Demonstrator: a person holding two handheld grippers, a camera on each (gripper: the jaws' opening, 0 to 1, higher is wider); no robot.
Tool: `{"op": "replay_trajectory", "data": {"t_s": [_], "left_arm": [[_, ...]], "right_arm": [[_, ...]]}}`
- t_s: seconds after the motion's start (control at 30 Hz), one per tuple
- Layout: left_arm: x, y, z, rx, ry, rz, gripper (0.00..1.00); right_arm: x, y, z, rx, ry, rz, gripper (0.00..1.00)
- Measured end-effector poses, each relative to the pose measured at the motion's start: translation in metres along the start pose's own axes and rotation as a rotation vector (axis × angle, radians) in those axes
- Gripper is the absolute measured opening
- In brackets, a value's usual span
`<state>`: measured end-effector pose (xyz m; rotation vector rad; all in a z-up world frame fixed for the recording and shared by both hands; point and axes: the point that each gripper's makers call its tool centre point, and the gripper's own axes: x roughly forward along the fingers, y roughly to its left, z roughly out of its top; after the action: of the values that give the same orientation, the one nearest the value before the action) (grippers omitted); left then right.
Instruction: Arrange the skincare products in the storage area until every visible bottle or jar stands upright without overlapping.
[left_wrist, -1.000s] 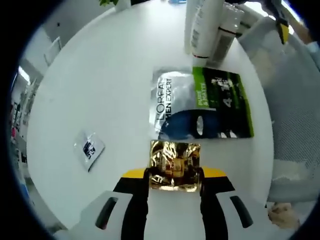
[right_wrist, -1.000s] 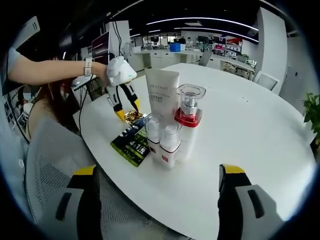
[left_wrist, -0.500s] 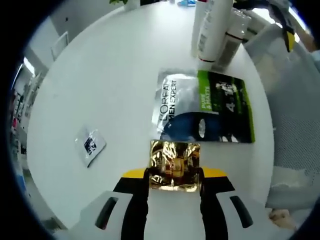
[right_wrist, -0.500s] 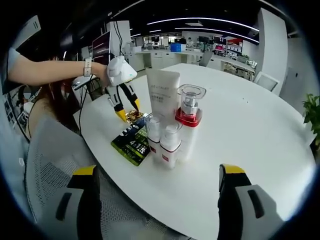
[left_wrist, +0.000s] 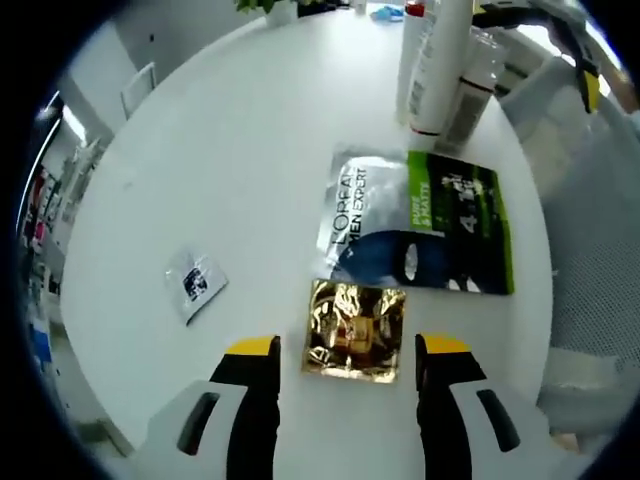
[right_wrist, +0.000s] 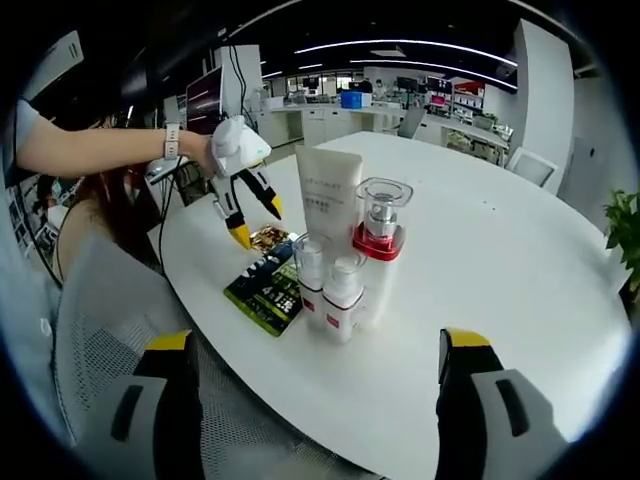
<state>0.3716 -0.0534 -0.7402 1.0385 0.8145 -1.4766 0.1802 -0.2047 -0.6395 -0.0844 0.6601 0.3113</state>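
On the round white table (left_wrist: 240, 150), one gold foil sachet (left_wrist: 354, 330) lies flat just ahead of the left gripper (left_wrist: 348, 352), whose jaws stand apart with nothing between them. One green-and-silver L'Oréal sachet (left_wrist: 418, 222) lies beside it, and one small silver sachet (left_wrist: 195, 283) sits well apart. One white tube (right_wrist: 328, 195), one red-collared pump bottle (right_wrist: 378, 240) and two small bottles (right_wrist: 325, 285) stand upright together. The right gripper (right_wrist: 315, 395) is spread wide, empty.

Looks like a big open-plan office: long ceiling light strips (right_wrist: 400, 45) at 12 o'clock, rows of desks (right_wrist: 330, 115) with monitors behind, a round white meeting table (right_wrist: 500, 260) and a mesh office chair (right_wrist: 90, 340) at 8 o'clock.
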Motion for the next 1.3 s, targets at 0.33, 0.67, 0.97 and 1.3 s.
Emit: {"op": "replay_trajectory", "data": {"t_s": [0.33,0.67,0.97,1.3], "left_arm": [[-0.020,-0.003,0.005,-0.079,-0.090,0.079,0.66],[-0.030,-0.019,0.005,-0.177,-0.196,0.105,0.73],[-0.038,-0.035,0.000,-0.219,-0.238,0.128,0.82],[-0.059,-0.049,0.012,-0.247,-0.313,0.165,0.94]], "right_arm": [[0.003,0.013,0.019,-0.017,-0.058,0.048,1.00],[0.001,0.012,0.021,-0.042,-0.058,0.040,1.00],[0.001,0.014,0.023,-0.059,-0.057,0.033,1.00],[-0.001,0.012,0.031,-0.035,-0.087,0.020,1.00]]}}
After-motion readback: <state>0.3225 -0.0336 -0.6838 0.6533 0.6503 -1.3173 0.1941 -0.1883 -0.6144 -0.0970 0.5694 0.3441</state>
